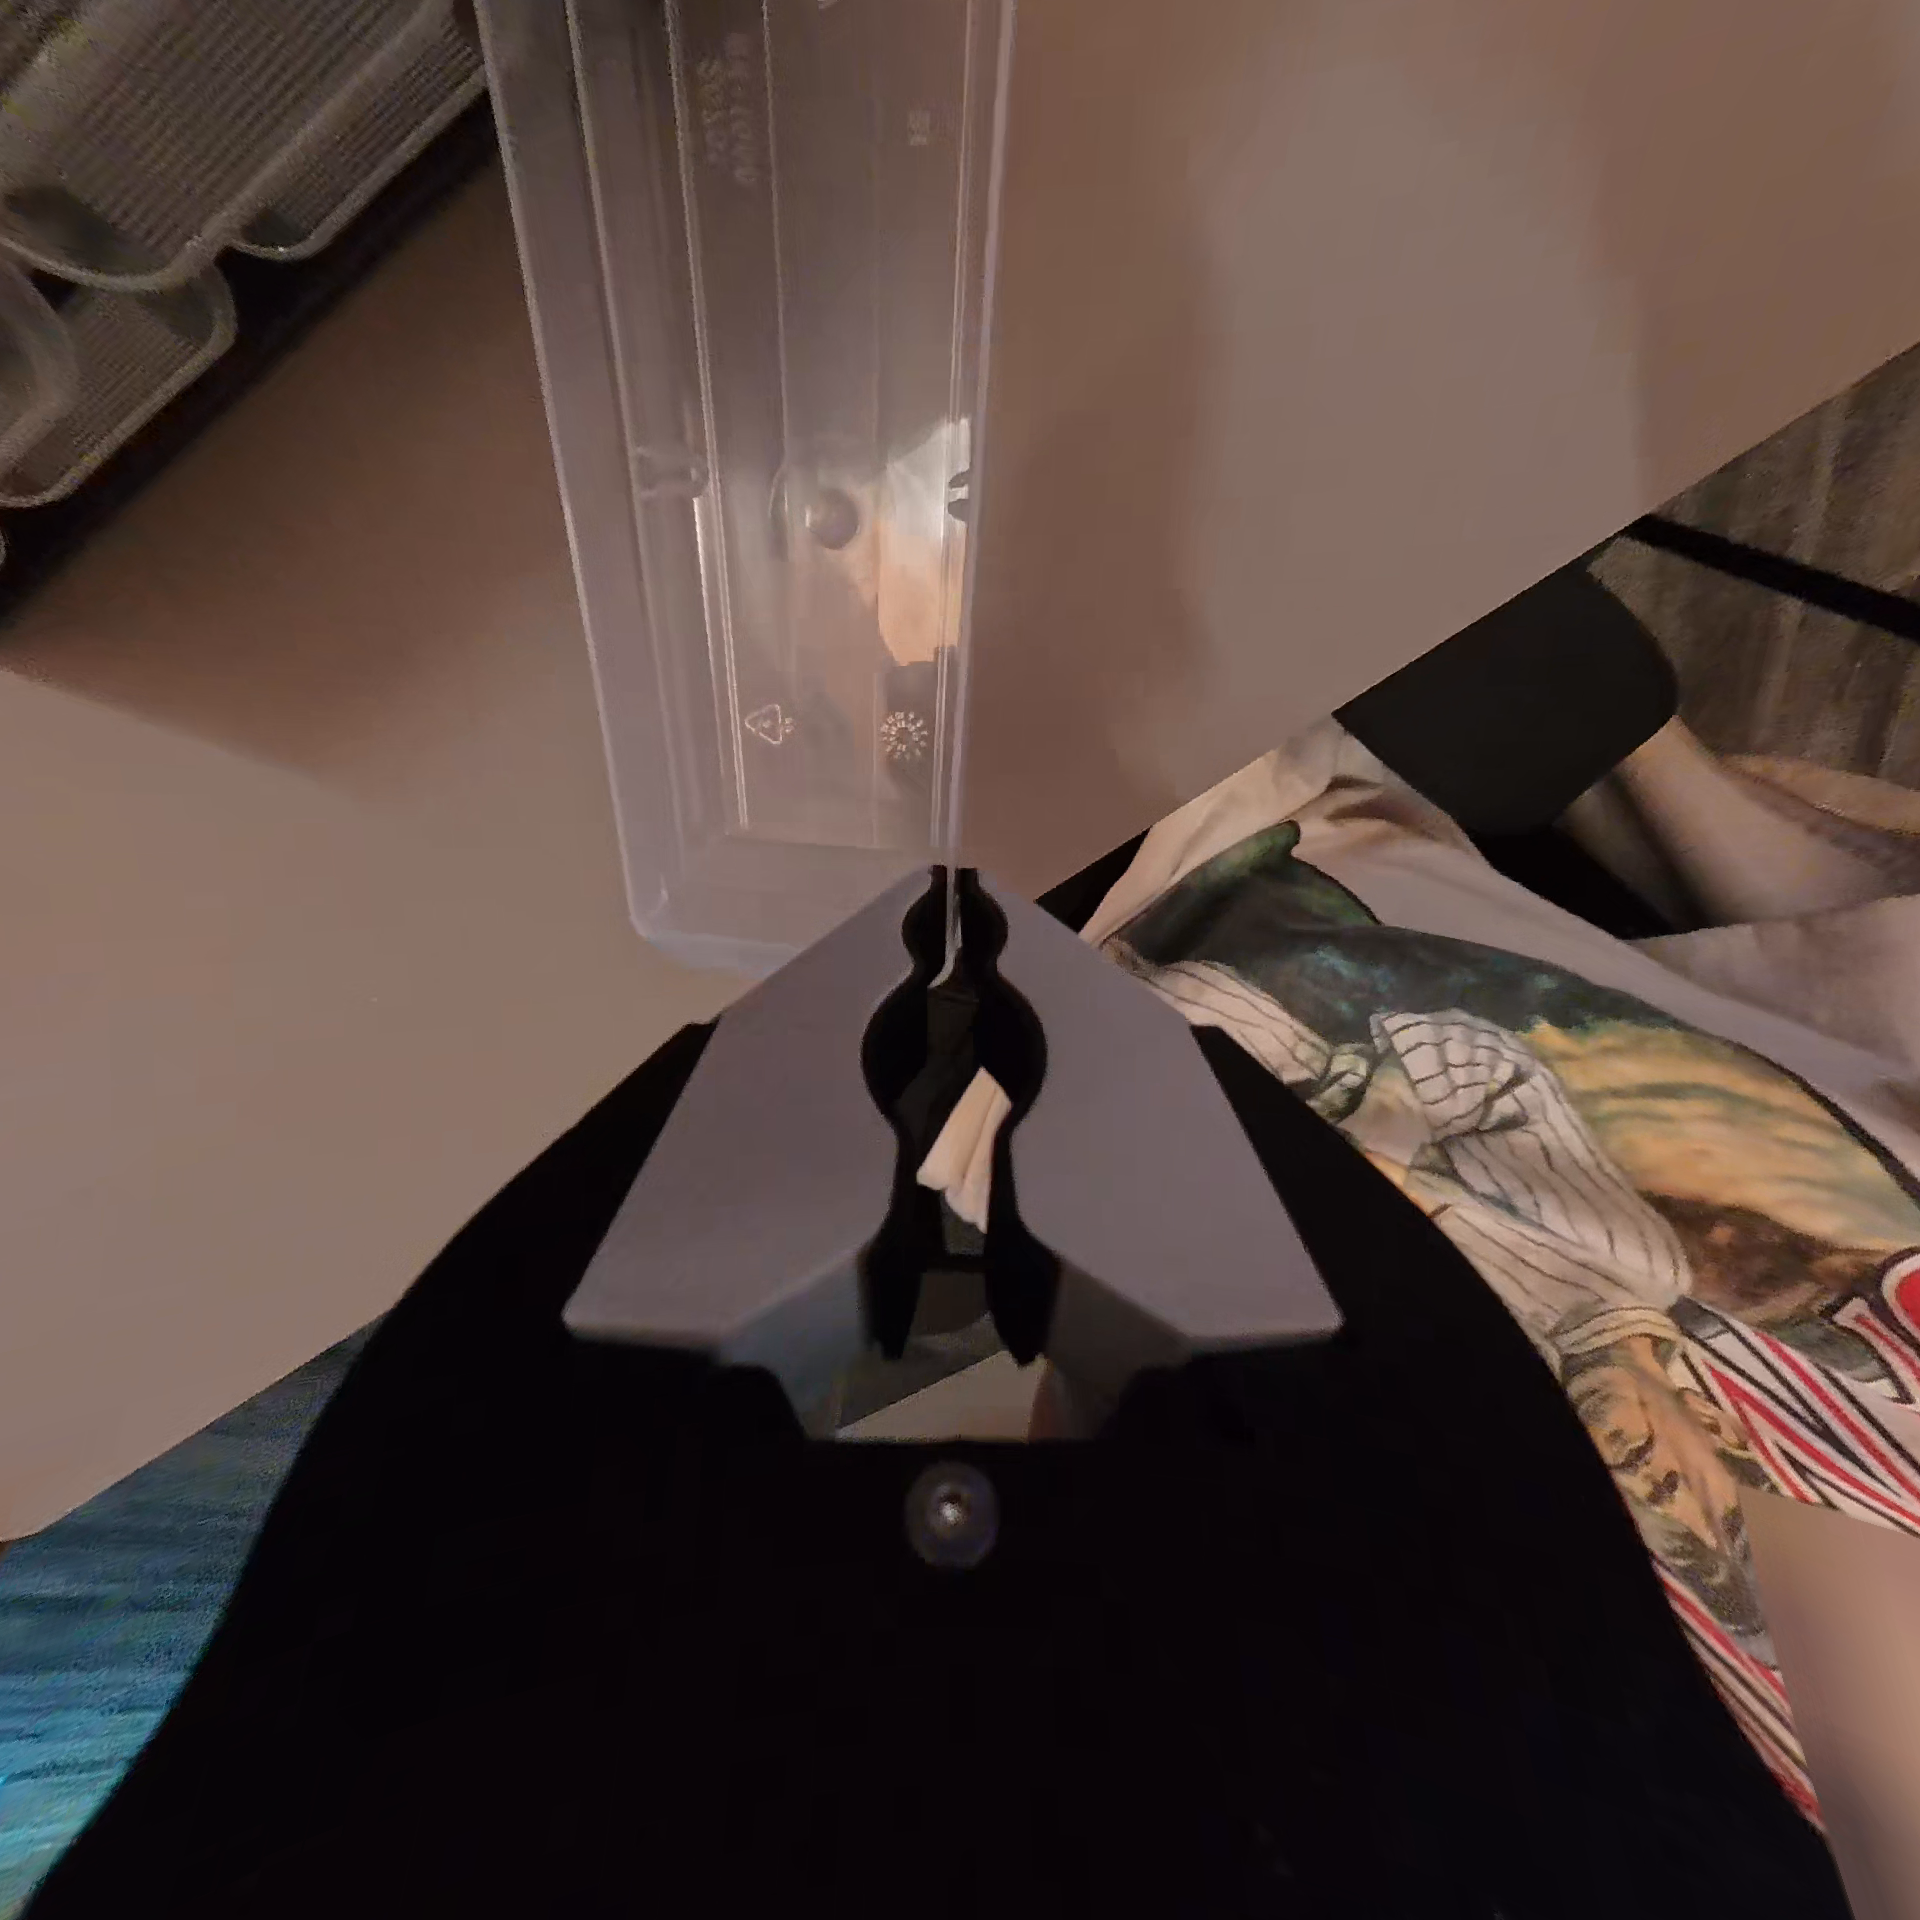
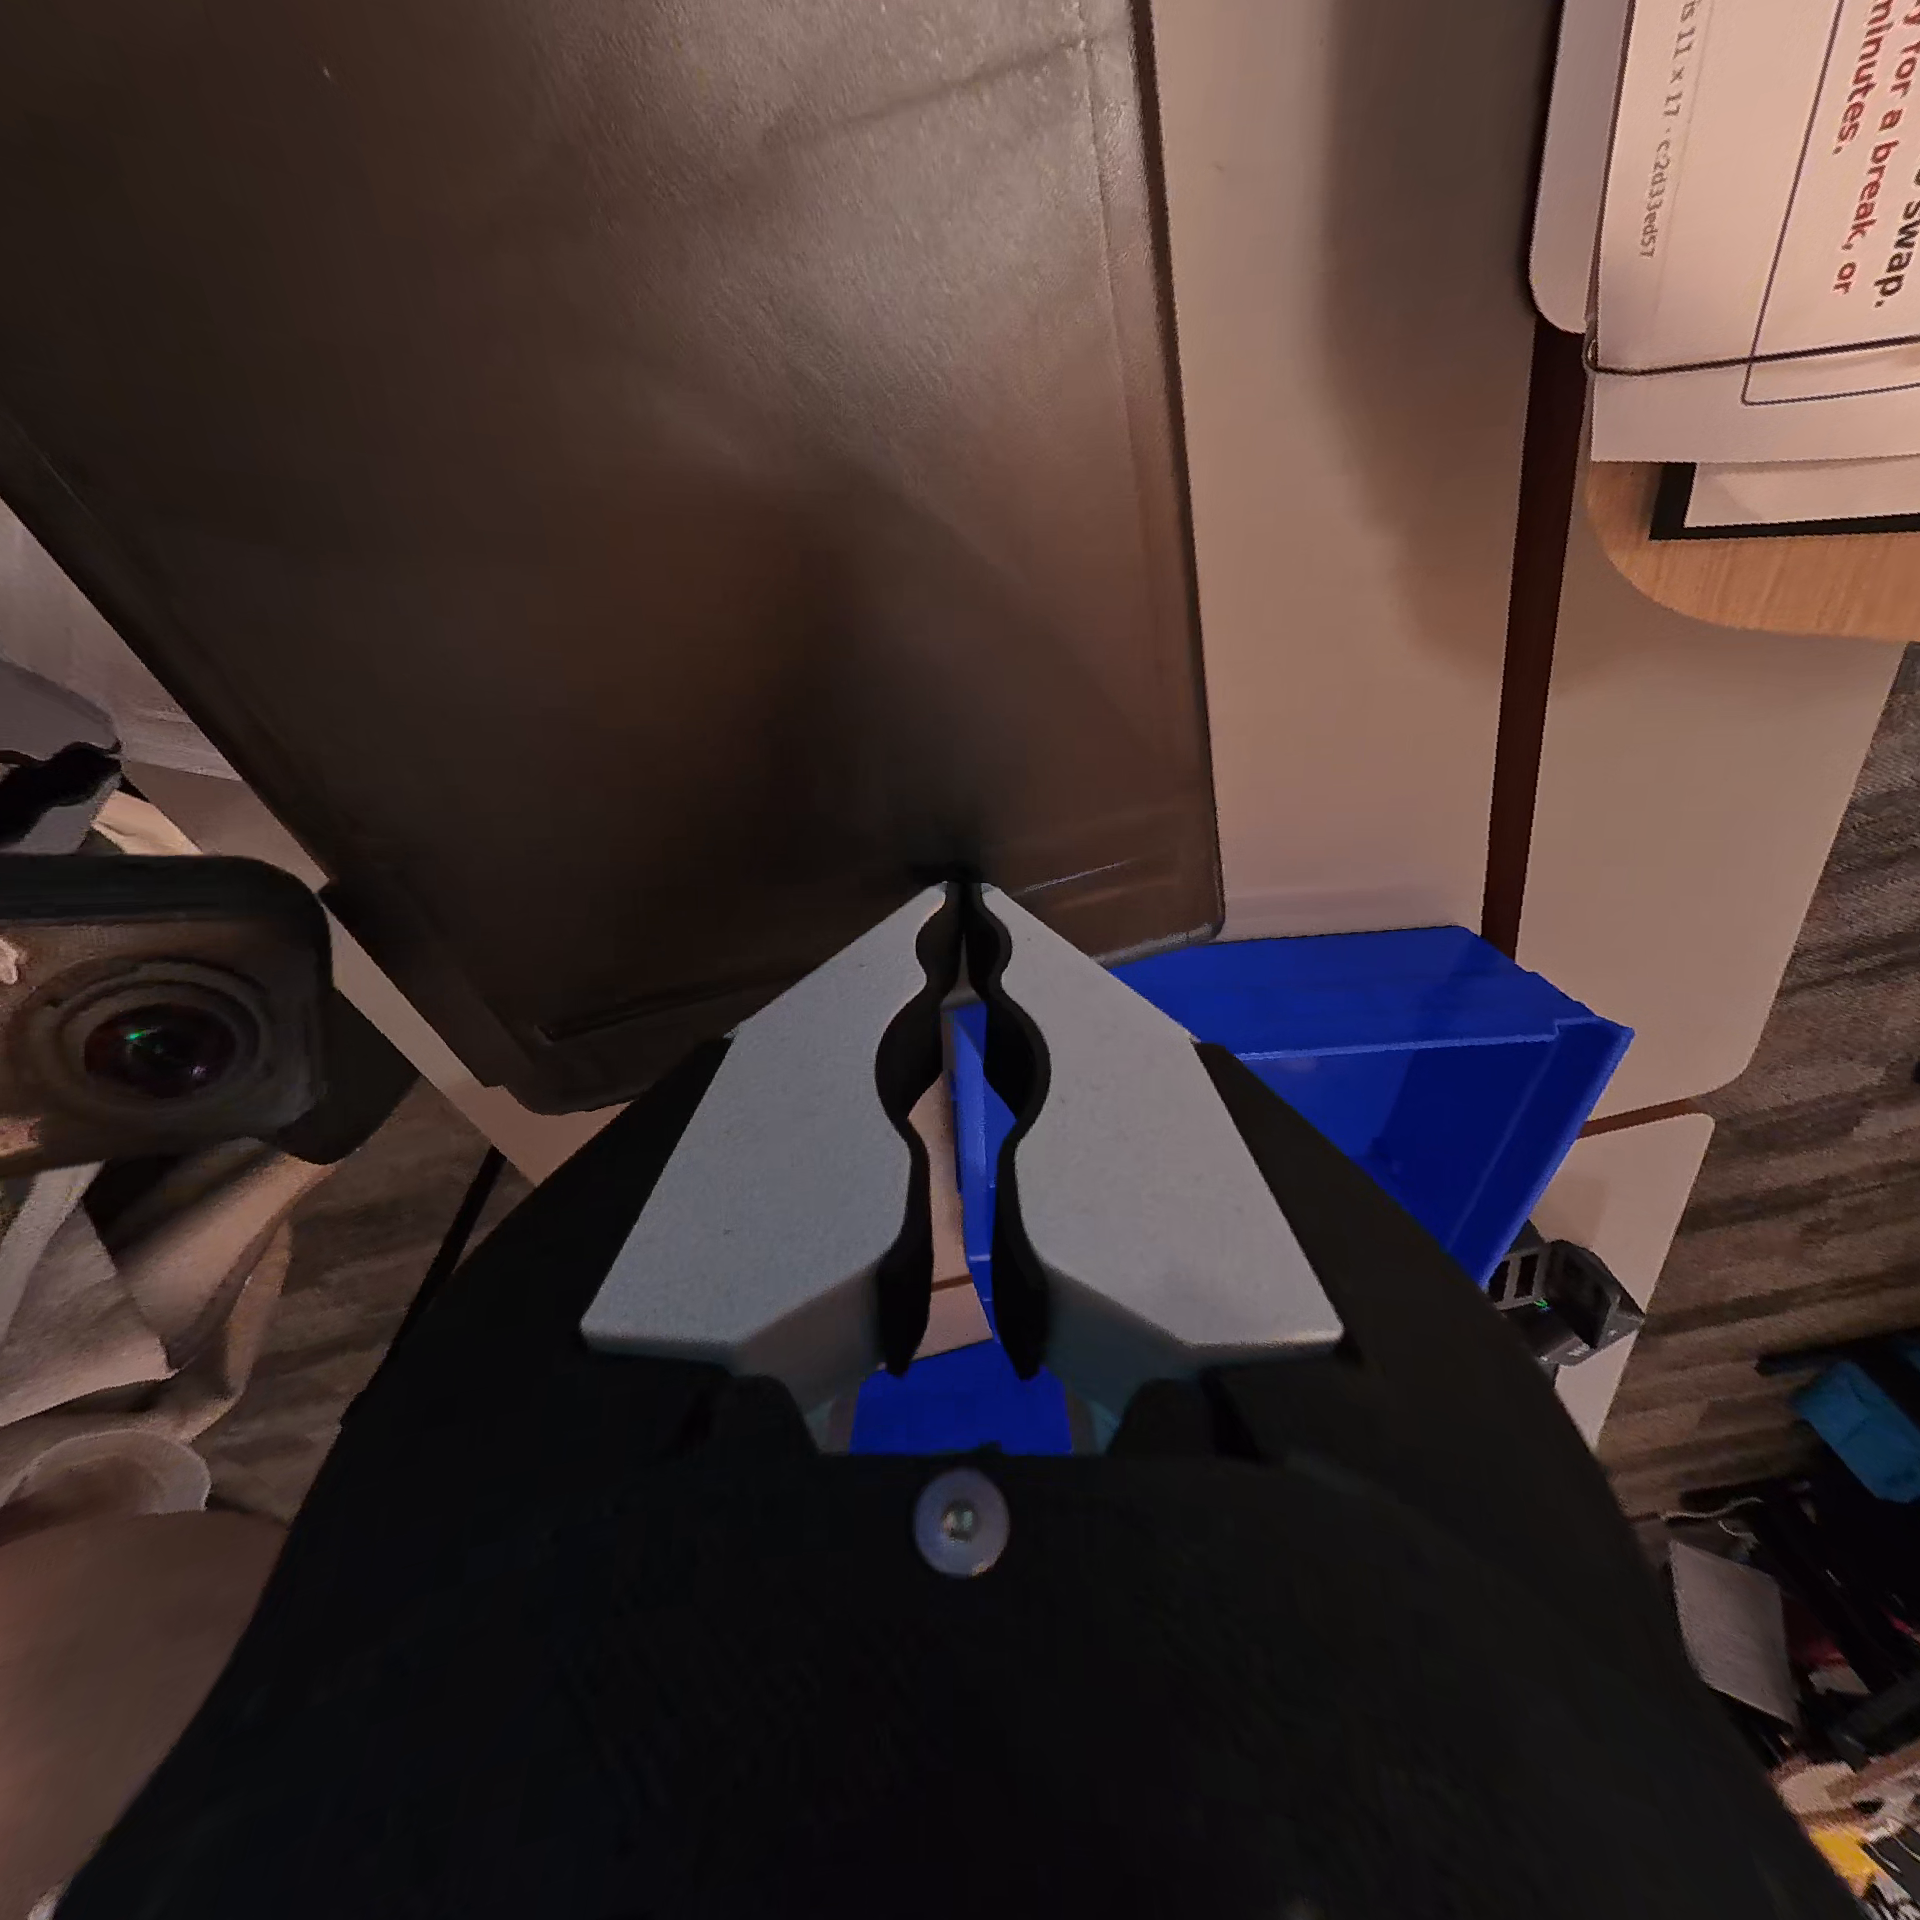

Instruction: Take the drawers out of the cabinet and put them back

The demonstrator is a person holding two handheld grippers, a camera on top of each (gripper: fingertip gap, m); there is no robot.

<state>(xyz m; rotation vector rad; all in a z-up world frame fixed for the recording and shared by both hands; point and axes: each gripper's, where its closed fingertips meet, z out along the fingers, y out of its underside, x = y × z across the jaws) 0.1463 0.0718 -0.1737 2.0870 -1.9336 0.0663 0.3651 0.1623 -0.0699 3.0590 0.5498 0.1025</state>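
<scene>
Both claws (image 1: pixel 948 883) (image 2: pixel 958 888) pinch drawer (image 1: pixel 769 468), lengthwise away

Warm, dim light over a pale beige tabletop (image 1: pixel 1351 260) that fills most of the left wrist view. Beyond its far edge at upper left — grey woven fabric with piped seams (image 1: pixel 114 208), likely upholstery. Below the table edge, wood-grain floor (image 1: pixel 1766 488) in grey tones. In the right wrist view, cream panels (image 2: pixel 1340 520) with a dark brown upright strip (image 2: pixel 1538 623) between them; a rounded wooden shelf edge (image 2: pixel 1766 592) at upper right — grey mottled floor (image 2: pixel 1766 1195) at right.
</scene>
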